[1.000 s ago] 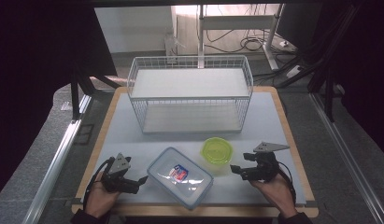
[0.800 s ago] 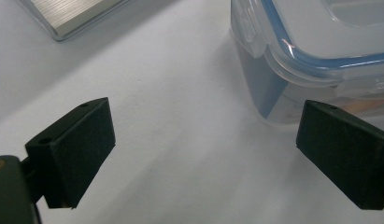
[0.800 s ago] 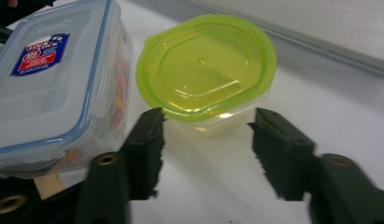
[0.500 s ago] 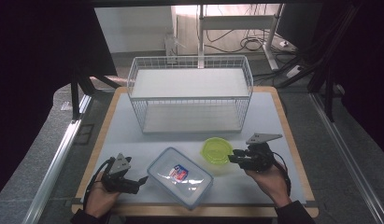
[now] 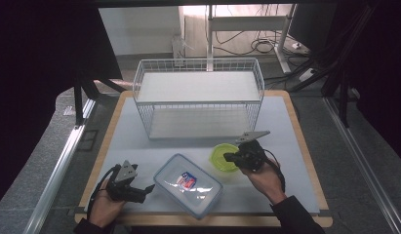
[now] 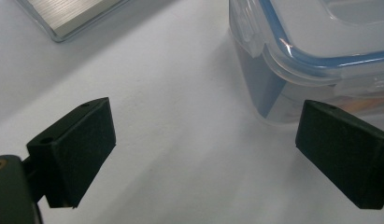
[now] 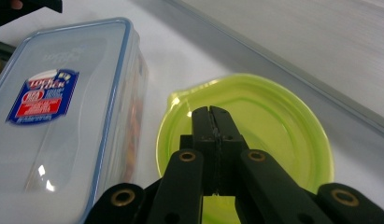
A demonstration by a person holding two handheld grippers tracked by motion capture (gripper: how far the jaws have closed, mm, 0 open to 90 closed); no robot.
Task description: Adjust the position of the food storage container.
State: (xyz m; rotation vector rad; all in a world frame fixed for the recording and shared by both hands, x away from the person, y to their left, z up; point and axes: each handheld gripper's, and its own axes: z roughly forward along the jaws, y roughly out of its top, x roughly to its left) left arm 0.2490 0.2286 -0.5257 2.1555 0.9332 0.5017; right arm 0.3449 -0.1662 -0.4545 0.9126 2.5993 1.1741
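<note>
A clear plastic container [image 5: 188, 185] with a blue-rimmed lid and a red-and-blue label lies near the table's front, also shown as the container [image 7: 63, 116] in the right gripper view. A round yellow-green lid [image 5: 220, 165] lies flat to its right. My right gripper [image 5: 228, 157] is shut, with its tips low over the green lid [image 7: 273, 126]; the right gripper [image 7: 212, 114] has nothing visible between its jaws. My left gripper [image 5: 149, 187] rests open just left of the container. In the left gripper view the left gripper [image 6: 203, 140] straddles bare mat, with the container's corner [image 6: 320, 46] by one finger [image 6: 344, 149].
A white wire basket [image 5: 198, 92] with a flat shelf on top stands at the back middle of the grey mat [image 5: 286, 126]. Its base edge [image 7: 297, 42] runs just behind the green lid. The wooden table edge [image 5: 305, 146] borders the mat.
My right gripper has moved left and a little forward from the mat's right side until its tips are over the green lid. The left gripper has stayed put.
</note>
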